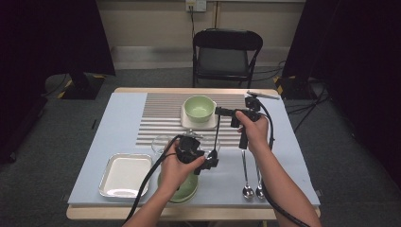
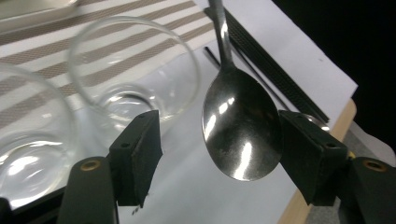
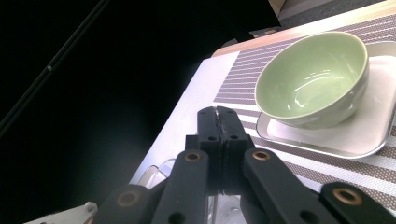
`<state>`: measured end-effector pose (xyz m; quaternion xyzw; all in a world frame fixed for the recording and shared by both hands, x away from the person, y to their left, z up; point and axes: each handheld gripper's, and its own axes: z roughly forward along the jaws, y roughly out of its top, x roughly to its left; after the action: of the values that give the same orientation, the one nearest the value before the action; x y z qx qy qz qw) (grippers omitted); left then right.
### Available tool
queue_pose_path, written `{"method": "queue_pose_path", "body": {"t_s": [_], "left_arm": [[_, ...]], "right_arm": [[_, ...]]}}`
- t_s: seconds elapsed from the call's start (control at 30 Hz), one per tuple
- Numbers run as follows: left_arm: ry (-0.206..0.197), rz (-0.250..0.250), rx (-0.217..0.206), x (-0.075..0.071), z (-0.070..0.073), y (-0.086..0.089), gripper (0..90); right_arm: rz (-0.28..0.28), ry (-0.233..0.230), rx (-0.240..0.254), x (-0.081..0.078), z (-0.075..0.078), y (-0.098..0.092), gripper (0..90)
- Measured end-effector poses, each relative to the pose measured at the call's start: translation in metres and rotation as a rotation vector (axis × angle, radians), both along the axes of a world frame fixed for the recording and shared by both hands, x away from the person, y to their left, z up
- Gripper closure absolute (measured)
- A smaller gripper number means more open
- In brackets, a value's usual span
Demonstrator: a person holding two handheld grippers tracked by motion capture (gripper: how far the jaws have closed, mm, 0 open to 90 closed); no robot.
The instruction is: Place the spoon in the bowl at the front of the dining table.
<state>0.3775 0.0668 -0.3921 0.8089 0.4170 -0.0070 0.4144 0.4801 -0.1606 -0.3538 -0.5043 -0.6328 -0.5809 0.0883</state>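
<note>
**A:** Where's the spoon point(image 2: 240, 126) right now?

**B:** Hanging bowl-down over the middle of the table, just past the near edge of the striped mat point(image 1: 161, 118). My right gripper point(image 3: 218, 116) is clamped tight on the top of its thin handle. My left gripper point(image 1: 212, 163) is spread wide around the spoon's bowl, not squeezing yet. One pad looks right at its rim and the other is well clear.

**A:** What worries you?

**B:** The handover, I think. The spoon is polished steel, smooth and curved, so flat pads closing on that rounded bowl could squirt it out sideways. If I let go on the right too early, it drops.

**A:** Onto what?

**B:** Two thin clear glasses point(image 2: 135, 70) stand just beside it, round and easy to tip or chip. There's a glossy green bowl point(image 1: 182, 191) under my left hand at the near edge too.

**A:** Anything else close?

**B:** Two more steel spoons point(image 1: 246, 175) lie flat towards the near right corner, and a shallow metal tray point(image 1: 125, 175) sits near the left one. Both are out of the way.
</note>
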Motion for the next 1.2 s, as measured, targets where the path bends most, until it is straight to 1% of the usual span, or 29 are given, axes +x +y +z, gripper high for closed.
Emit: {"method": "queue_pose_path", "body": {"t_s": [0.13,0.17,0.2,0.23,0.27,0.37,0.53,0.57,0.63,0.7,0.8,0.83,0.93,0.97,1.2], "left_arm": [[-0.021,0.04,0.018,0.003,0.001,0.015,33.2],[-0.019,0.045,0.011,0.004,0.001,0.02,33.3],[-0.013,0.046,-0.008,0.005,0.001,0.024,36.7],[-0.011,0.046,-0.017,0.006,0.002,0.028,37.7],[-0.013,0.048,-0.017,0.005,0.003,0.03,38.1],[-0.021,0.052,-0.017,0.004,0.006,0.032,34.2],[-0.019,0.043,-0.024,0.003,0.007,0.033,33.5],[-0.023,0.042,-0.019,0.003,0.008,0.033,33.4],[-0.026,0.042,-0.025,0.002,0.009,0.033,33.3],[-0.037,0.042,-0.011,0.001,0.011,0.033,33.0],[-0.04,0.047,-0.007,0.0,0.013,0.034,32.5],[-0.046,0.049,0.004,-0.001,0.014,0.034,32.5],[-0.055,0.062,0.005,-0.002,0.017,0.036,32.4],[-0.065,0.066,0.016,-0.002,0.019,0.037,32.4],[-0.082,0.096,0.029,-0.001,0.023,0.048,32.8]], "right_arm": [[0.001,0.003,-0.003,0.0,0.003,0.004,90.0],[0.003,0.003,-0.004,-0.001,0.004,0.006,90.0],[0.005,0.003,-0.003,-0.001,0.004,0.007,90.0],[0.006,0.002,-0.002,-0.001,0.005,0.008,90.0],[0.004,0.006,0.001,-0.002,0.006,0.009,90.0],[0.008,0.007,0.009,-0.003,0.007,0.012,90.0],[0.011,0.005,0.011,-0.005,0.009,0.013,90.0],[0.012,0.007,0.016,-0.005,0.009,0.013,90.0],[0.01,0.008,0.022,-0.006,0.009,0.013,90.0],[0.013,0.01,0.026,-0.006,0.01,0.012,90.0],[0.01,0.007,0.032,-0.009,0.012,0.011,90.0],[0.01,0.006,0.033,-0.01,0.013,0.011,90.0],[0.007,0.001,0.035,-0.013,0.016,0.01,90.0],[0.007,0.001,0.036,-0.013,0.017,0.009,90.0],[-0.001,0.006,0.047,-0.017,0.023,0.007,90.0]]}}
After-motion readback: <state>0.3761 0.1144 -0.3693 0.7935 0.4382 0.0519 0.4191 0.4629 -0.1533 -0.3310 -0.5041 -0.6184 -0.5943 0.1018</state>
